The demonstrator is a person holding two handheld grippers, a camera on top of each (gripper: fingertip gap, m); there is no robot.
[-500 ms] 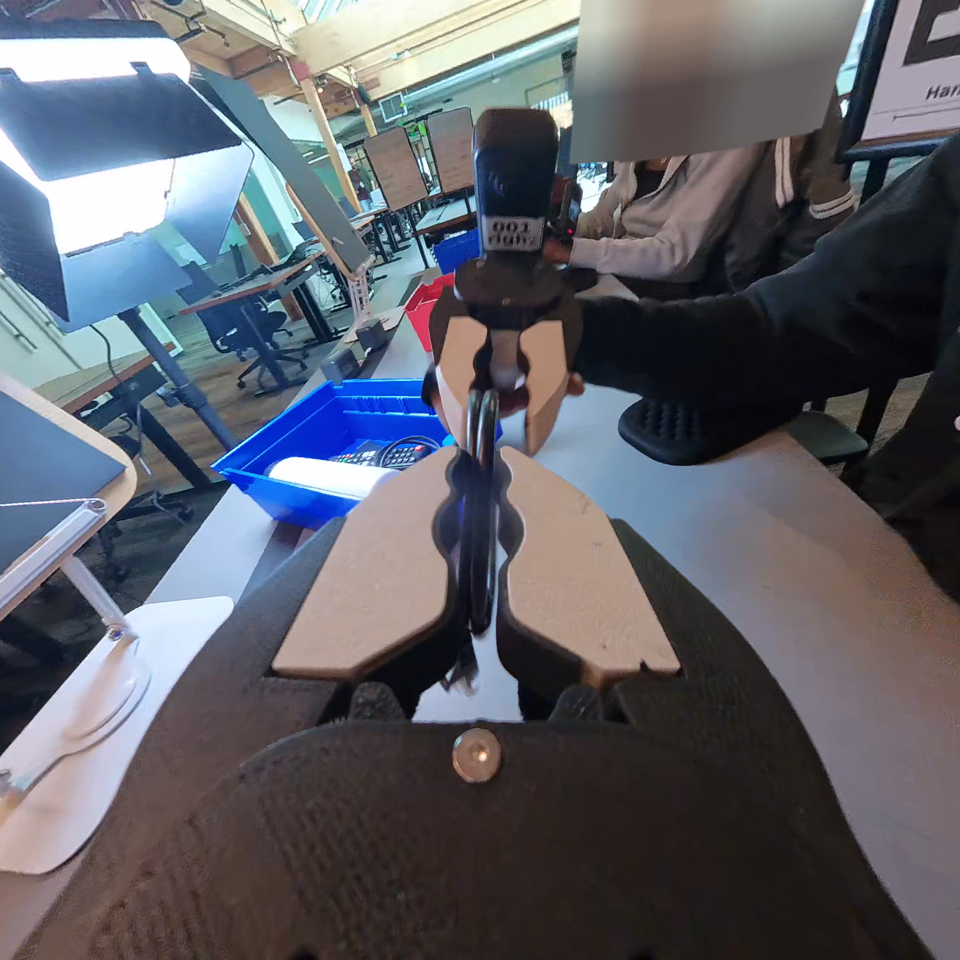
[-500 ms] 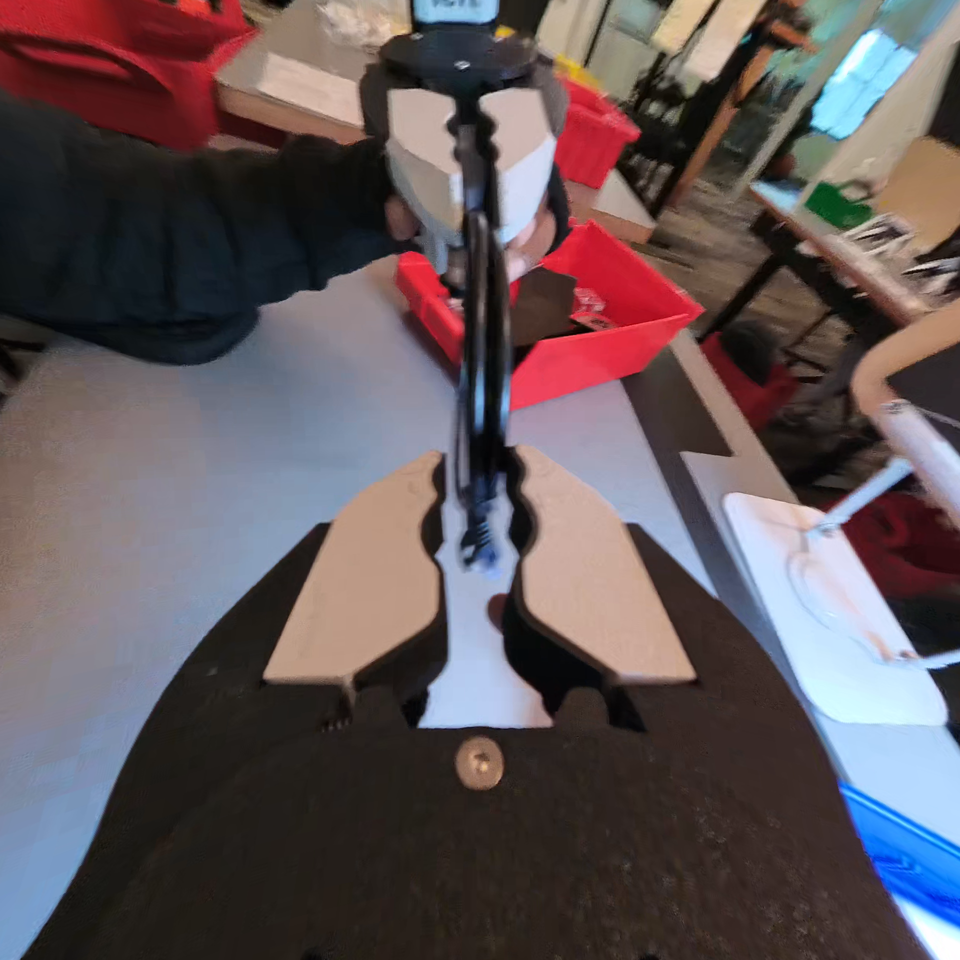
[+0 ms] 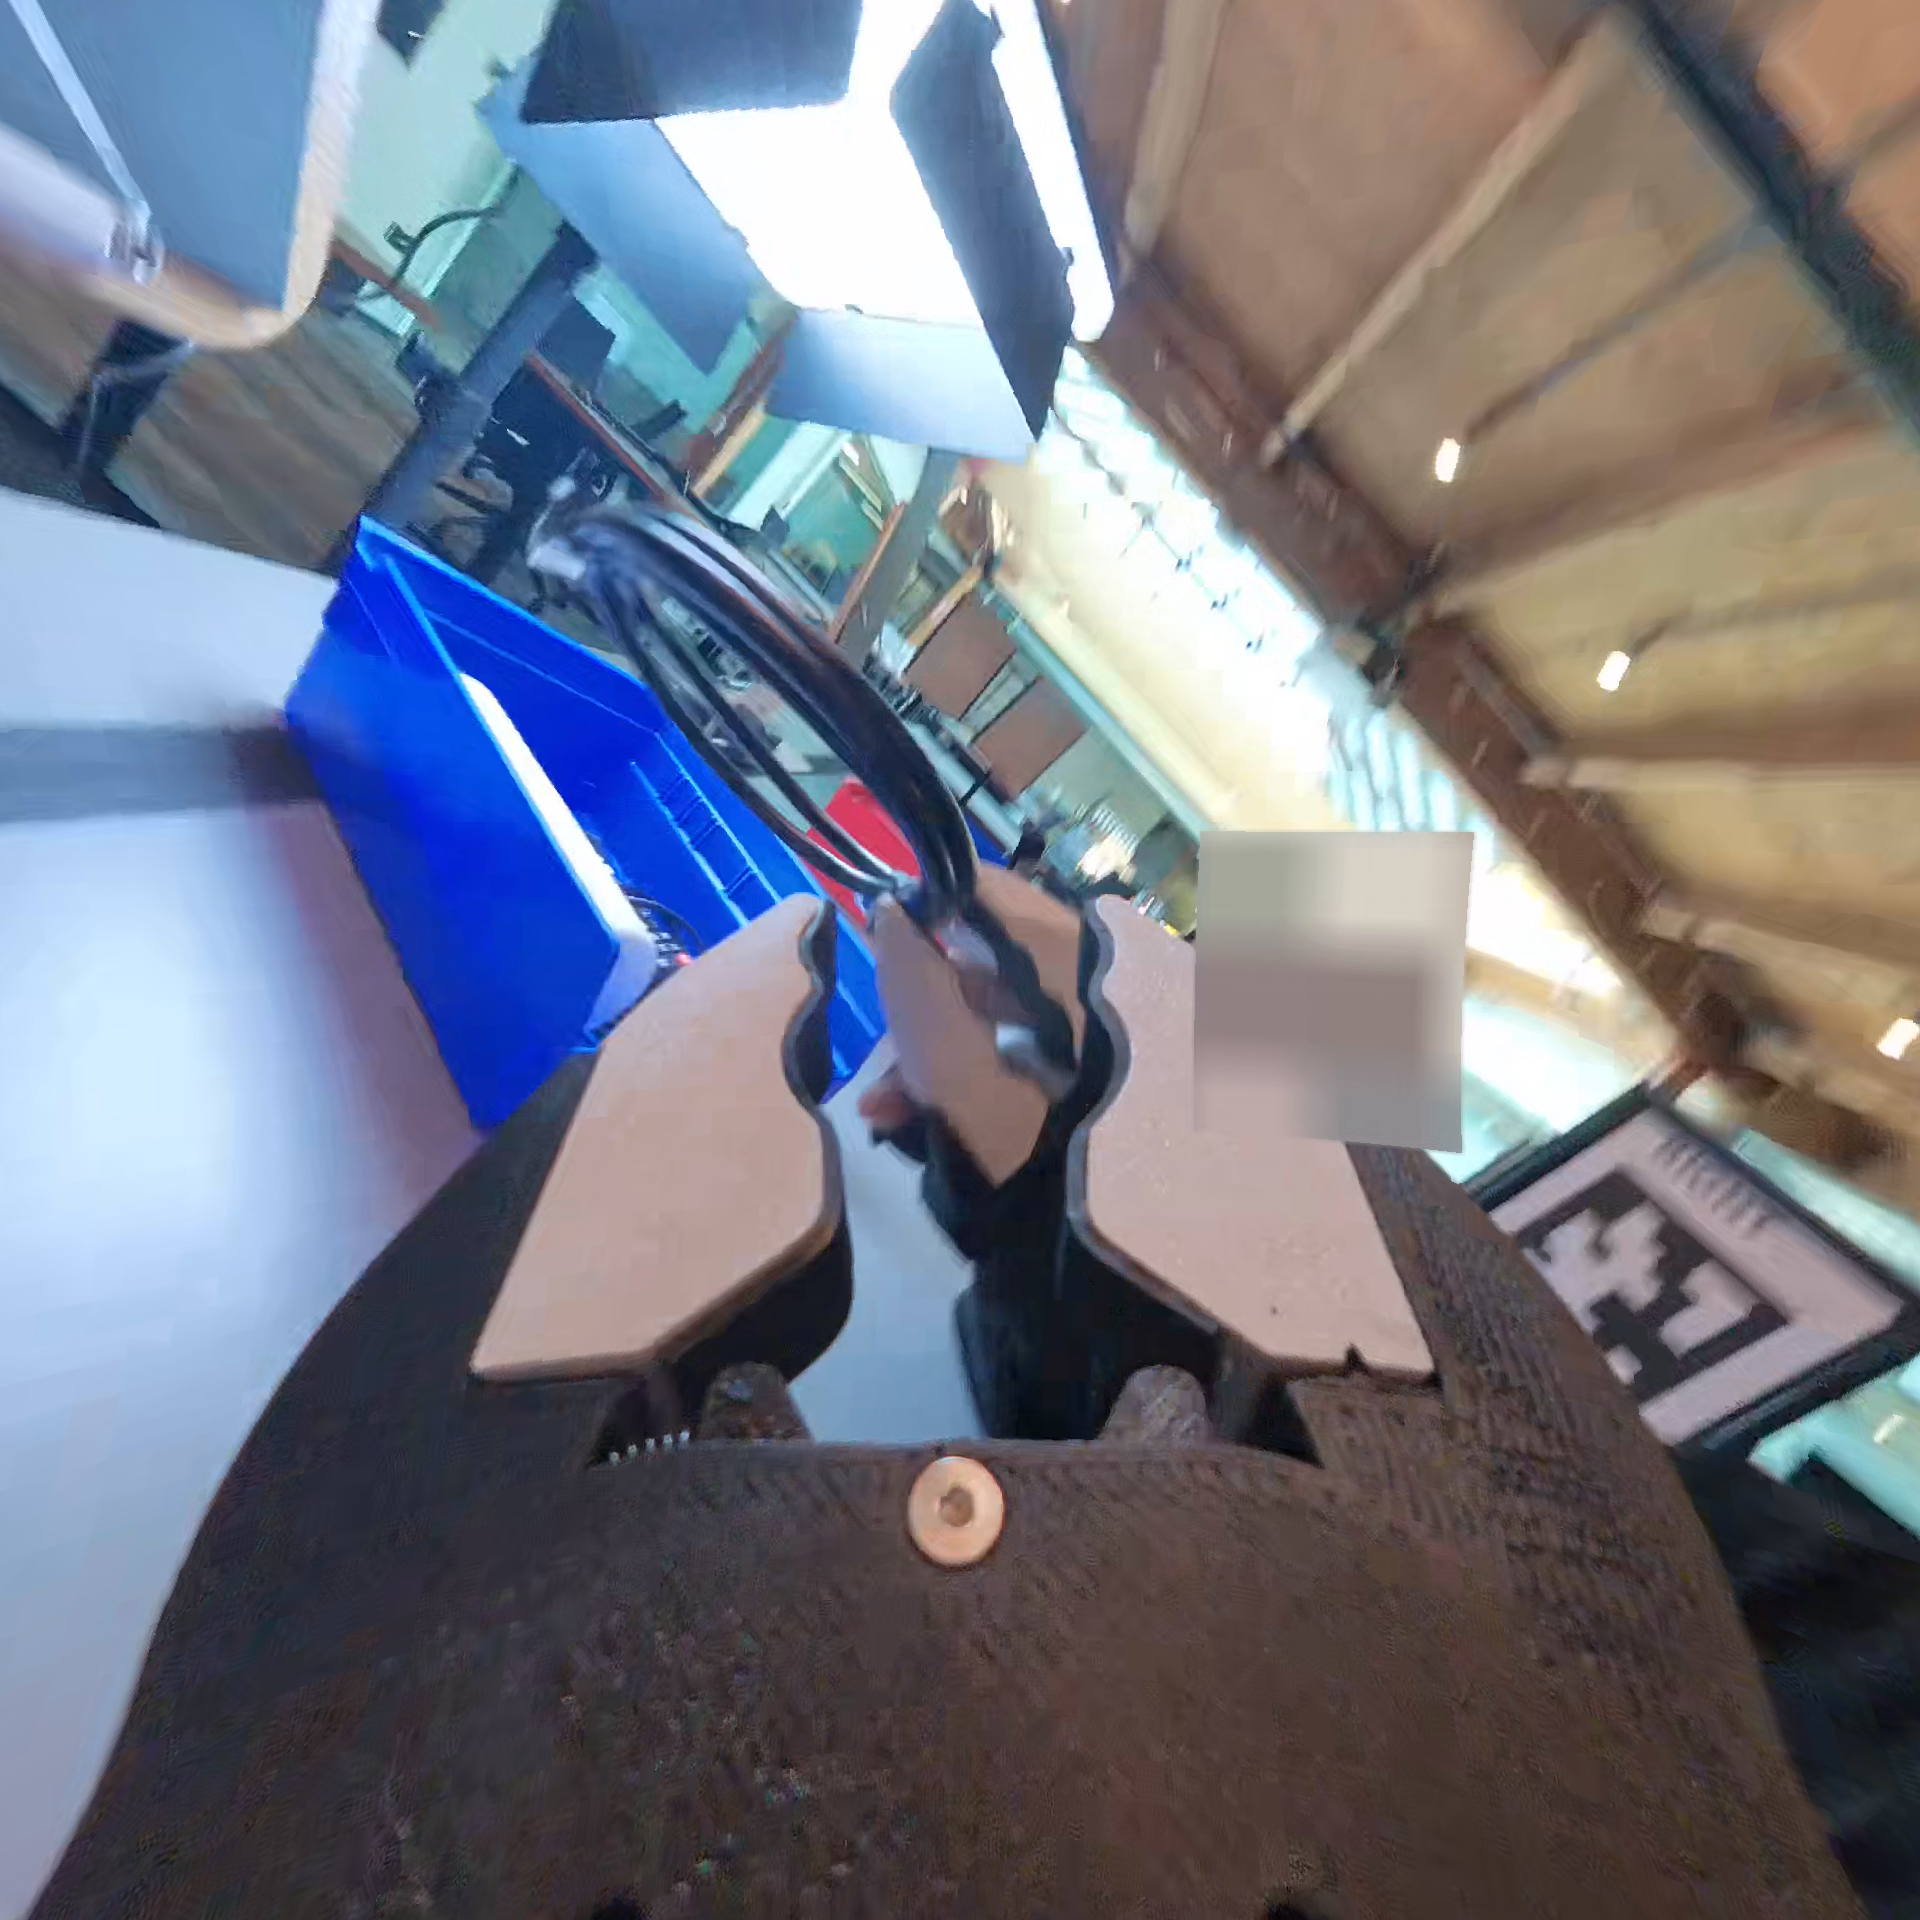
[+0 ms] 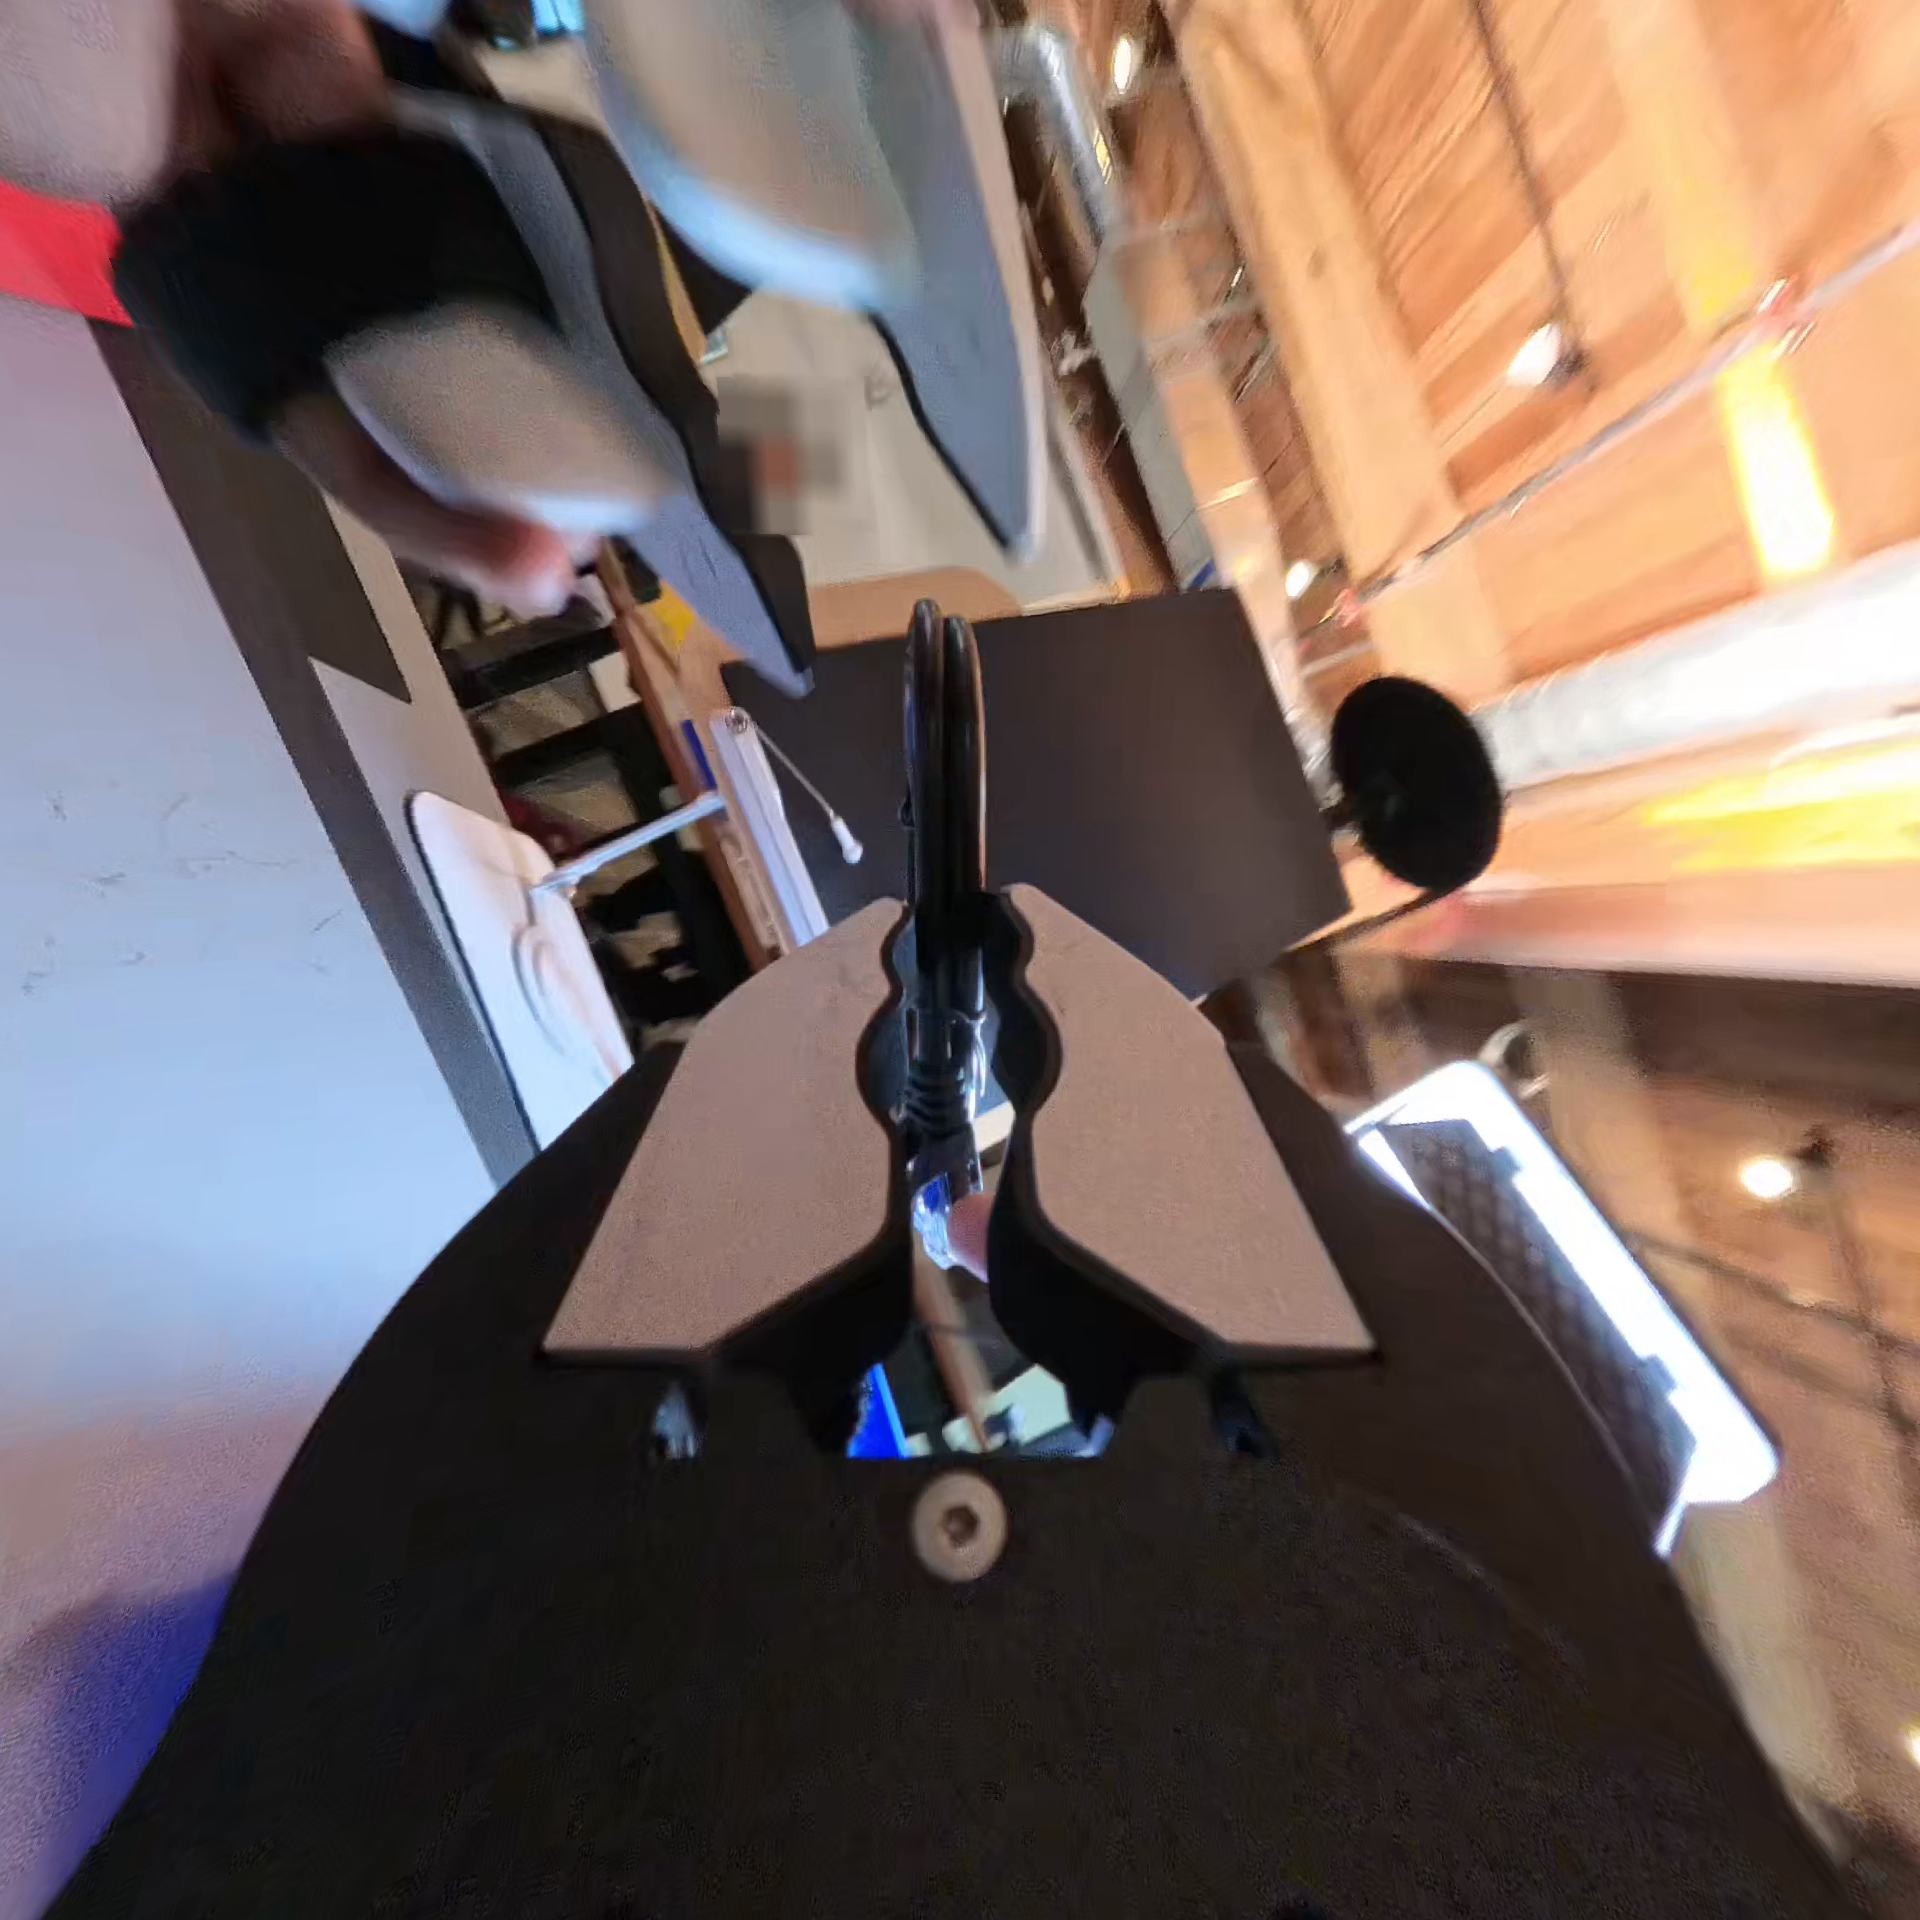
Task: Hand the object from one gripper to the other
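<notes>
Blue bin (image 3: 488, 831) at the edge of a pale table (image 3: 135, 1039), white roll (image 3: 540, 790) inside. Lit panel lamp (image 3: 862, 187) overhead, wooden beams (image 3: 1558, 312) beyond. White pad (image 4: 520, 935) seen on the table, open laptop (image 4: 1558, 1268) nearby.

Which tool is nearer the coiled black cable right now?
Right. The right tool is shut on the coiled black cable. The left tool is open and empty; the cable sits just beyond its fingertips.
</notes>
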